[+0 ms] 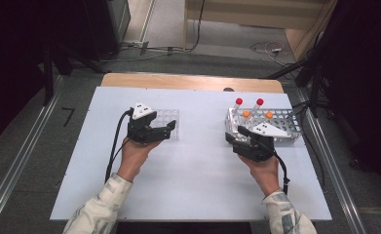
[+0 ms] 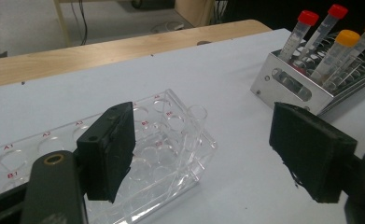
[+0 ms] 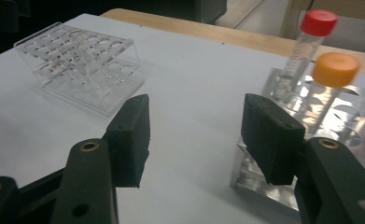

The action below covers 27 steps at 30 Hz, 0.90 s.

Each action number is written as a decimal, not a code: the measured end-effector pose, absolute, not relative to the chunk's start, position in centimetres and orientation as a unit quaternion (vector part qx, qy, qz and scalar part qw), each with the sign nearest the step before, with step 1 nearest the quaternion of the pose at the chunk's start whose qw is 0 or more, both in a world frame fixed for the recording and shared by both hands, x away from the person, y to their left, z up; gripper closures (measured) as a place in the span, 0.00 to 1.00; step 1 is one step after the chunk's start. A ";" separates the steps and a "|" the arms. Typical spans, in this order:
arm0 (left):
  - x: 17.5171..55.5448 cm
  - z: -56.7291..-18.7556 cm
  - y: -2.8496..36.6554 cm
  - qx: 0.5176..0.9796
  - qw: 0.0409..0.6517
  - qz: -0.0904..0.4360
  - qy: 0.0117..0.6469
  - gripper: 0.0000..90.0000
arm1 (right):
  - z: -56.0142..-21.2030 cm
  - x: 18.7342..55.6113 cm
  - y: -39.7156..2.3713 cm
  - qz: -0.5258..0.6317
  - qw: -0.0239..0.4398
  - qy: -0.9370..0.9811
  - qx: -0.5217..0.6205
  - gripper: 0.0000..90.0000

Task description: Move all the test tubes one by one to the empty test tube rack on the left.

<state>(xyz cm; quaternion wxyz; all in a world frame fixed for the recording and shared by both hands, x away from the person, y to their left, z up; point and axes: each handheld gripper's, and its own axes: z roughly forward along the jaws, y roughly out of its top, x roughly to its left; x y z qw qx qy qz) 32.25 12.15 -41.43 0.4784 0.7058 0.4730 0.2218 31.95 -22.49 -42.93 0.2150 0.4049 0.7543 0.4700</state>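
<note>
so, the left gripper [image 1: 171,127] stands with its jaws spread wide and nothing between them, poised over the near right end of the clear plastic rack [image 1: 167,123]; in the left gripper view that rack [image 2: 166,144] lies just under and beyond the left jaw, all its wells looking empty. the right gripper [image 1: 237,131] is also agape and holding nothing, sitting at the near left corner of the metal rack [image 1: 288,127]. in the right gripper view its right jaw stands just before the metal rack's wall [image 3: 252,179], with an orange-capped tube [image 3: 335,70] and a red-capped tube [image 3: 318,23] rising beyond it.

outward from there, the metal rack carries four tubes, all leaning: two red-capped [image 1: 238,101] [image 1: 259,102] and two orange-capped [image 1: 246,113] [image 1: 269,115]. both racks rest on the white table [image 1: 193,180], well apart from each other.

judging by this, the work looks like moving tubes from the metal rack to the clear one, and it seems barely begun: no tube sits in the clear rack and none is gripped. all four appear left to pick, carry across and seat, likely starting with the nearest orange one.
</note>
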 end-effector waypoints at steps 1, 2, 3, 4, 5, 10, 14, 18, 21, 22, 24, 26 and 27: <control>32.3 -41.5 12.1 0.707 0.477 0.223 0.473 0.25 | -43.0 31.9 -22.8 0.469 0.216 0.753 0.407 0.45; 32.3 -41.5 12.1 0.707 0.475 0.223 0.473 0.24 | -43.0 31.9 -23.0 0.468 0.218 0.752 0.409 0.45; 32.3 -41.5 12.1 0.708 0.474 0.223 0.474 0.23 | -43.1 32.0 -23.3 0.466 0.221 0.751 0.412 0.45; 32.3 -41.5 12.1 0.708 0.473 0.223 0.474 0.23 | -43.1 32.0 -23.5 0.463 0.224 0.751 0.415 0.45; 32.3 -41.6 12.0 0.708 0.474 0.223 0.475 0.23 | -43.2 32.1 -23.7 0.460 0.230 0.749 0.419 0.45; 32.5 -41.8 12.0 0.709 0.471 0.221 0.476 0.21 | -43.7 32.8 -24.2 0.451 0.243 0.740 0.436 0.50; 32.5 -41.8 12.0 0.709 0.470 0.221 0.477 0.21 | -44.5 33.6 -24.0 0.441 0.255 0.734 0.449 0.59; 32.5 -41.8 12.0 0.710 0.468 0.220 0.478 0.21 | -45.0 34.3 -23.9 0.443 0.256 0.727 0.458 0.66; 32.6 -41.9 12.0 0.710 0.467 0.218 0.481 0.21 | -45.2 34.7 -23.9 0.443 0.253 0.724 0.463 0.69; 32.6 -41.9 12.0 0.710 0.466 0.217 0.482 0.21 | -45.3 34.9 -24.0 0.444 0.251 0.724 0.464 0.70; 32.6 -42.0 12.0 0.710 0.466 0.216 0.482 0.21 | -45.5 35.1 -24.0 0.446 0.247 0.722 0.468 0.71; 32.6 -41.9 12.0 0.710 0.466 0.217 0.481 0.21 | -45.6 35.3 -23.9 0.445 0.246 0.724 0.466 0.72; 32.5 -41.9 12.0 0.710 0.466 0.216 0.482 0.21 | -45.7 35.3 -23.8 0.444 0.246 0.724 0.467 0.72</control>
